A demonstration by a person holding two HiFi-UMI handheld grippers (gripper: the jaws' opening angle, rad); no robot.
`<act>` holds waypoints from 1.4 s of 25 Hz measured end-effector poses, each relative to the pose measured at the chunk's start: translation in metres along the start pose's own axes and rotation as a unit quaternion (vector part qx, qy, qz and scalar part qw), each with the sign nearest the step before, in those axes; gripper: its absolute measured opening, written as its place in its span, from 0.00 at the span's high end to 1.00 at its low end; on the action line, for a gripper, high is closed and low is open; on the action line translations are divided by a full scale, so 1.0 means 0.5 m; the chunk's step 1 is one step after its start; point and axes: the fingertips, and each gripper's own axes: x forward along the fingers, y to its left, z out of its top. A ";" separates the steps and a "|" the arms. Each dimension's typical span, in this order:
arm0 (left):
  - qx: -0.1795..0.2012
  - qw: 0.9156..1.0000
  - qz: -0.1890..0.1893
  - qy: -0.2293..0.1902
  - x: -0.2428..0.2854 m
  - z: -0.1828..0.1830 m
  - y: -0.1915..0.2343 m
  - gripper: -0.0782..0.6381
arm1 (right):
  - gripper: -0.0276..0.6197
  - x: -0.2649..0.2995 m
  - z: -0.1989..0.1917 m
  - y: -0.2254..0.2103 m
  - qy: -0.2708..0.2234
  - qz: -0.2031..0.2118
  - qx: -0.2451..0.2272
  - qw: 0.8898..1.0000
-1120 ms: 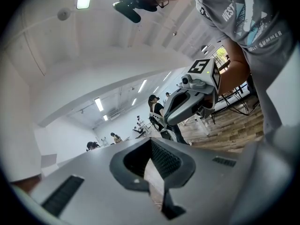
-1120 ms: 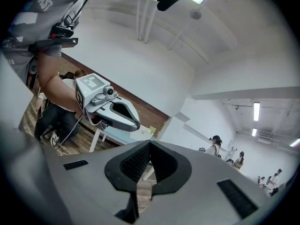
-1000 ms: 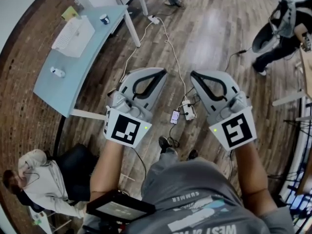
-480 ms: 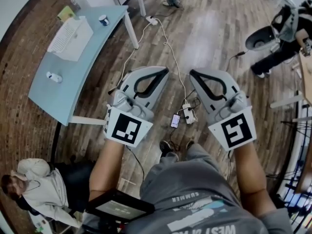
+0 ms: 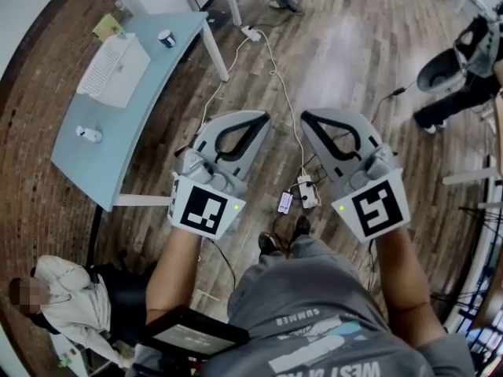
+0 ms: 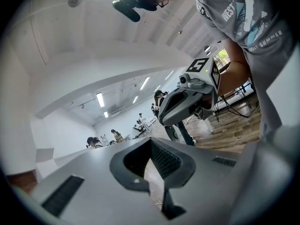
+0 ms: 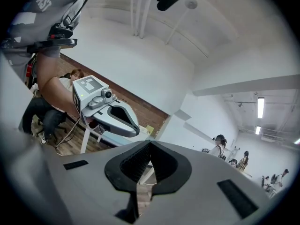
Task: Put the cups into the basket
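Note:
I see no basket in any view. A small blue cup (image 5: 167, 38) stands on the light blue table (image 5: 118, 144) at the far left, well away from both grippers. In the head view my left gripper (image 5: 263, 117) and right gripper (image 5: 305, 117) are held side by side above the wooden floor, pointing forward. Each has its jaws meeting at the tip with nothing between them. The left gripper view shows its own shut jaws (image 6: 151, 141) and the right gripper (image 6: 187, 104) beside it. The right gripper view shows shut jaws (image 7: 150, 143) and the left gripper (image 7: 112, 116).
A keyboard (image 5: 106, 63) and a mouse (image 5: 91, 133) lie on the table. White cables, a power strip (image 5: 307, 192) and a phone (image 5: 285, 203) lie on the floor below the grippers. One person sits at lower left (image 5: 75, 305); another is at upper right (image 5: 464, 69).
The floor, table and power strip have shifted in the head view as the person moves. Both grippers keep the same side-by-side pose, jaws shut and empty.

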 end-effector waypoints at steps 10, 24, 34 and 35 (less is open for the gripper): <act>0.021 0.999 0.033 0.031 0.105 -0.009 0.073 0.89 | 0.94 0.060 -0.039 -0.102 -0.046 0.032 -0.007 0.998; 0.007 0.999 0.032 0.035 0.141 -0.152 0.219 0.89 | 0.94 0.259 -0.066 -0.153 -0.035 0.047 -0.003 0.998; -0.009 1.000 -0.002 0.001 0.124 -0.305 0.379 0.89 | 0.94 0.484 -0.056 -0.159 0.000 0.021 0.010 1.000; -0.012 1.000 -0.005 0.000 0.122 -0.321 0.396 0.89 | 0.94 0.507 -0.053 -0.161 0.003 0.020 0.011 1.000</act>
